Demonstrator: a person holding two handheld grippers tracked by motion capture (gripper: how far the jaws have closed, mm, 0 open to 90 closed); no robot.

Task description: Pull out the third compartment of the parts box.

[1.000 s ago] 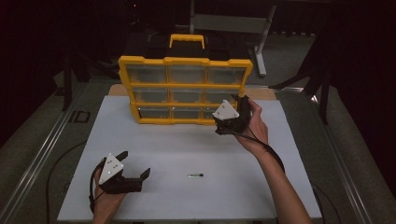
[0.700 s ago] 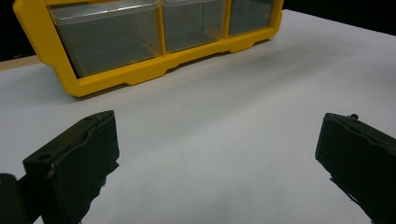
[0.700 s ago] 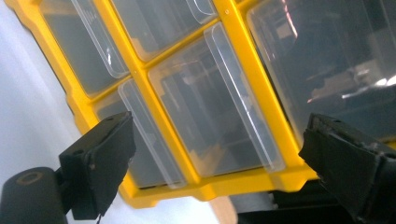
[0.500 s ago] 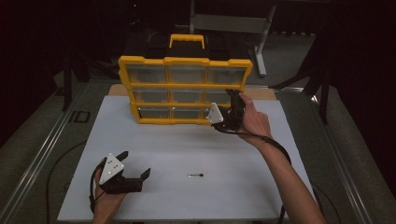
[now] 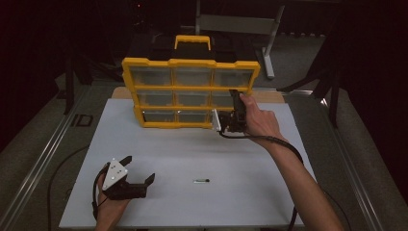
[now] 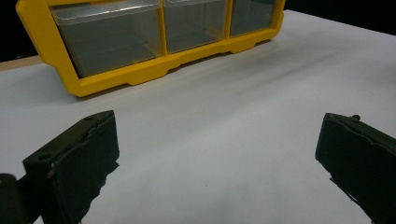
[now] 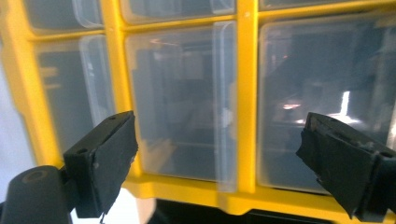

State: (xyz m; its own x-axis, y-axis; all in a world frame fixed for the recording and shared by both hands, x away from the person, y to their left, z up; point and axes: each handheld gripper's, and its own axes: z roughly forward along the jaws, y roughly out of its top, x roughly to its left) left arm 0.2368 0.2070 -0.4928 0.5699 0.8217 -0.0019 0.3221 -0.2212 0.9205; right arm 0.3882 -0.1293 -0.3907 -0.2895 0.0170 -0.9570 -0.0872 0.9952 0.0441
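Dark room, white table [image 5: 159, 144]. Yellow drawer organizer [image 5: 190, 65] at far edge. Right gripper [image 7: 219, 154] wide, at right-column drawer [image 7: 180, 100]: centre on pull lip, close squarely. Left gripper [image 5: 137, 173] wide, idle near front-left corner.

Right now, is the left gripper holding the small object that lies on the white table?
No, the left gripper is open and empty, and the small object lies apart from it on the table.

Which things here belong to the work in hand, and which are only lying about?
In the job: yellow drawer organizer; right tongs, open, at its right-hand drawers.
Lying about: small dark item on the white board; left tongs, open, resting near the front edge.
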